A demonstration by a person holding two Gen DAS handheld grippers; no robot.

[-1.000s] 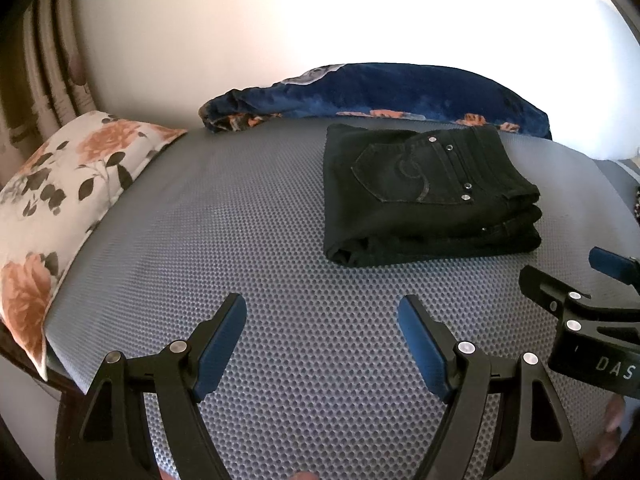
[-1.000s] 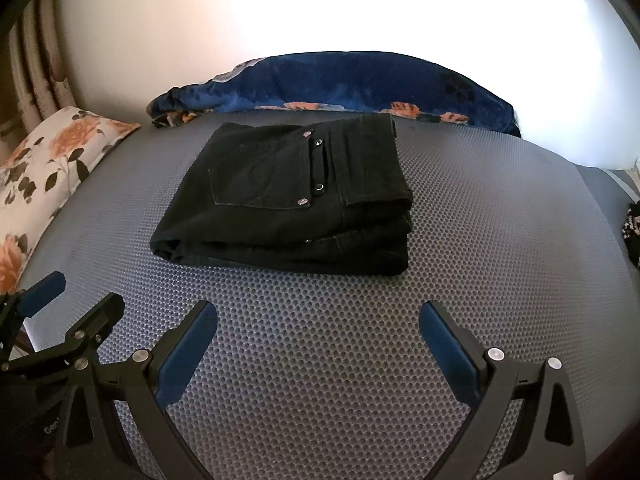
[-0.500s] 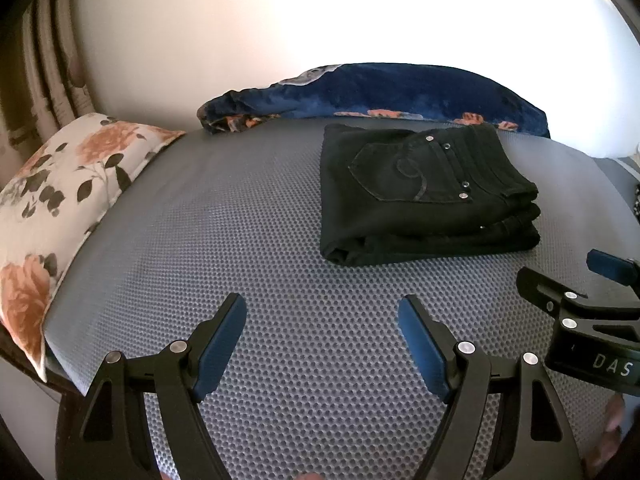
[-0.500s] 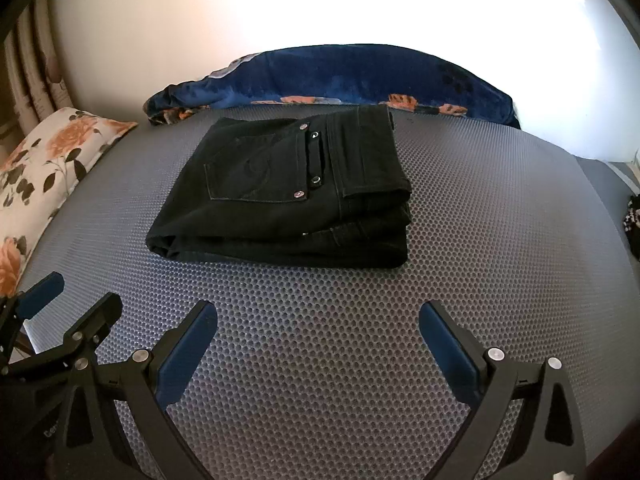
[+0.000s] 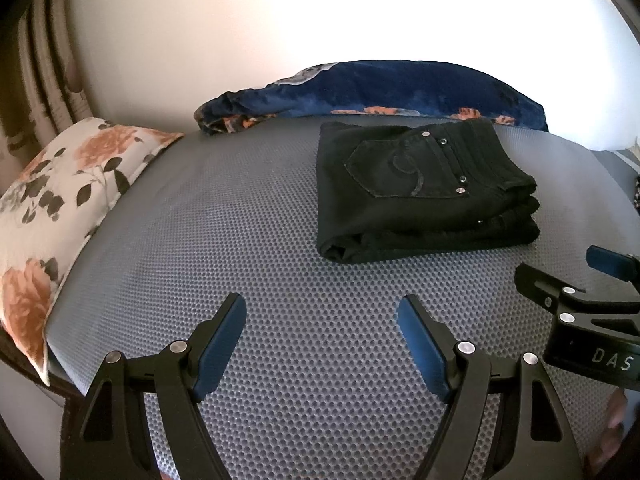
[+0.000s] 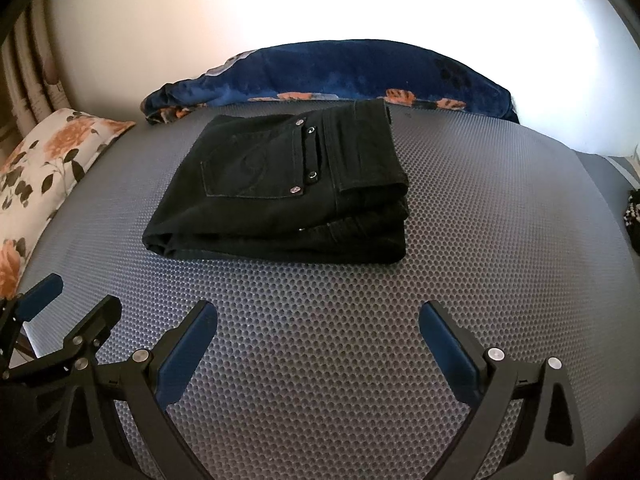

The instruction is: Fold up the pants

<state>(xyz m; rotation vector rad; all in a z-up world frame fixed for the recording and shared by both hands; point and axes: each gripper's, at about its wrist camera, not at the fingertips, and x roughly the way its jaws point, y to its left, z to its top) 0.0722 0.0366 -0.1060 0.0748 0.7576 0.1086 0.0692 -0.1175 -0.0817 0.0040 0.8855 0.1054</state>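
Observation:
Black pants lie folded in a compact stack on the grey mesh mattress, back pocket with rivets on top. They also show in the right wrist view, centred ahead. My left gripper is open and empty, hovering near the front of the mattress, left of and short of the pants. My right gripper is open and empty, straight in front of the pants and apart from them. The right gripper shows at the right edge of the left wrist view; the left gripper shows at the lower left of the right wrist view.
A floral pillow lies along the mattress's left edge. A dark blue floral blanket is bunched along the far edge by the white wall. A dark patterned object sits at the right edge.
Both grippers have eased slightly closer to the pants, which look a little nearer in the right wrist view. The pants have not moved. Both grippers stay open.

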